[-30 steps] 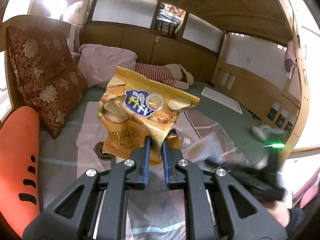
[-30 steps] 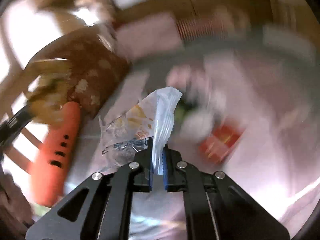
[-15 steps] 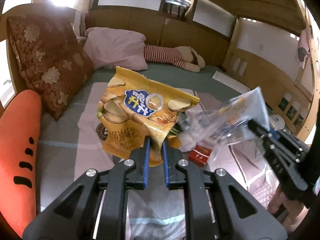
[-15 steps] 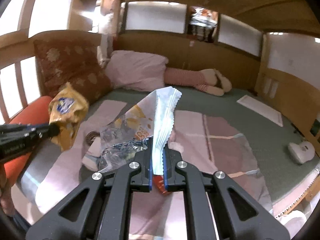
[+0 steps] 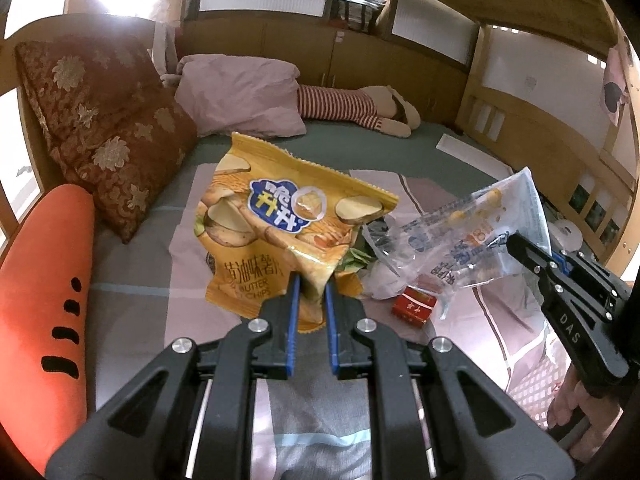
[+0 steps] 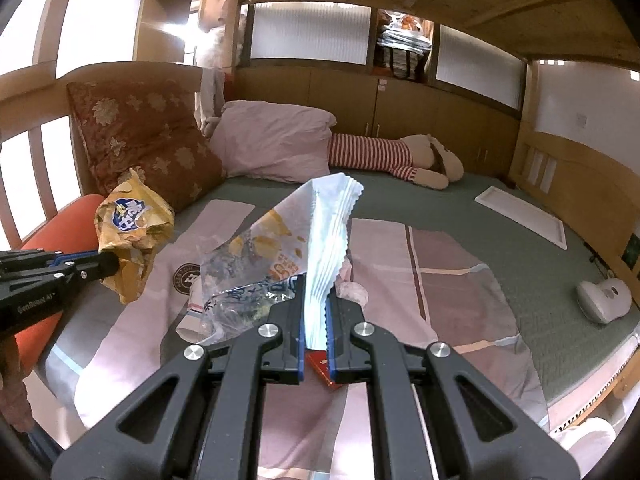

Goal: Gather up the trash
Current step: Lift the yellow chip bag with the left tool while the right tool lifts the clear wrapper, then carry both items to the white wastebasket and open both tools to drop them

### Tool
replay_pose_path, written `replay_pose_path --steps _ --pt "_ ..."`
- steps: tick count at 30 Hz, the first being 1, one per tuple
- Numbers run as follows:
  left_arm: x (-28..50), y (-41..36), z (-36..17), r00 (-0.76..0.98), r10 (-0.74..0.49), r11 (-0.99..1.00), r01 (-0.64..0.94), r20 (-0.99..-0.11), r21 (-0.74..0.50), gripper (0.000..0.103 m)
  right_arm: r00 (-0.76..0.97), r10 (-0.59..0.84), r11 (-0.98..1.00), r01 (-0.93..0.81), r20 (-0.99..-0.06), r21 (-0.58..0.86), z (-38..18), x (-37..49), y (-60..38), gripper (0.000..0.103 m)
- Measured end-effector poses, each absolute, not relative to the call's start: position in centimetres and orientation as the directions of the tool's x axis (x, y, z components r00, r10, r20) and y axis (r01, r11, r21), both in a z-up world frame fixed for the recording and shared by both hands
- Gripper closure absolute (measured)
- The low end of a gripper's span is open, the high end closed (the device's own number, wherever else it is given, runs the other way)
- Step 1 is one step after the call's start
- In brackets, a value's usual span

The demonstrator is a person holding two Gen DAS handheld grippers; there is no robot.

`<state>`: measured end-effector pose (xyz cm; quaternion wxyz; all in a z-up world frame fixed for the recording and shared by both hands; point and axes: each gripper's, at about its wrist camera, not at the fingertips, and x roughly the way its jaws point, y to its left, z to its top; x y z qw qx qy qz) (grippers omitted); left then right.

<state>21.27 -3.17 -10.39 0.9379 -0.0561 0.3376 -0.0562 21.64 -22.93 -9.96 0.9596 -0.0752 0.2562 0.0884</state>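
My left gripper (image 5: 310, 284) is shut on a yellow butter-chips bag (image 5: 288, 224) and holds it above the bed; the bag also shows in the right wrist view (image 6: 132, 236). My right gripper (image 6: 314, 292) is shut on a clear and white plastic snack bag (image 6: 320, 240), also held above the bed; it shows at the right of the left wrist view (image 5: 468, 236). A small red box (image 5: 414, 306) and white crumpled trash (image 5: 380, 276) lie on the pink blanket (image 5: 480, 320) between the two grippers.
An orange carrot cushion (image 5: 40, 300) and a red floral pillow (image 5: 100, 128) lie at the left. A pink pillow (image 6: 276, 140) and a striped plush toy (image 6: 396, 156) lie at the back. A white device (image 6: 604, 296) rests at the right bed edge.
The right gripper swung from a blurred sideways motion to steady over the bed, carrying its clear bag beside the chips bag. The left gripper tilted down slightly with its bag.
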Motion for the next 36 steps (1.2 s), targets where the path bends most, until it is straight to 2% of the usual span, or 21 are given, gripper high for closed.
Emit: replay_pose_path --steps 7,15,21,24,28,31,36 --pt "21.6 -3.0 -10.8 0.762 -0.140 0.989 0.072 -0.633 -0.132 0.090 0.845 0.130 0.972 -0.211 -0.519 -0.099 -9.9 21.9 -23.0 0.095" --pt "21.7 -4.8 -10.9 0.763 -0.169 0.985 0.111 -0.624 -0.131 0.090 0.867 0.087 0.983 -0.154 -0.490 -0.097 -8.9 20.9 -25.3 0.095" --pt "21.2 -7.9 -10.8 0.751 -0.243 0.970 0.195 -0.614 -0.144 0.090 0.886 0.001 0.998 -0.030 -0.464 -0.055 -8.2 16.3 -31.8 0.095" --pt "21.3 -9.7 -11.4 0.720 -0.289 0.957 0.227 -0.631 -0.179 0.090 0.880 -0.103 0.994 0.082 -0.464 -0.066 -8.3 12.9 -36.6 0.095" --pt "20.3 -14.9 -11.1 0.678 -0.378 0.920 0.354 -0.630 -0.171 0.090 0.838 -0.259 0.963 0.260 -0.480 -0.066 -8.3 8.5 -43.9 0.094" --pt "18.4 -21.9 -10.0 0.603 -0.489 0.840 0.520 -0.630 -0.154 0.090 0.777 -0.397 0.912 0.392 -0.489 -0.118 -8.4 5.3 -49.1 0.094" --pt "14.7 -33.6 -9.0 0.451 -0.601 0.683 0.719 -0.660 -0.130 0.090 0.675 -0.483 0.863 0.476 -0.557 -0.171 -10.8 2.3 -54.4 0.094"
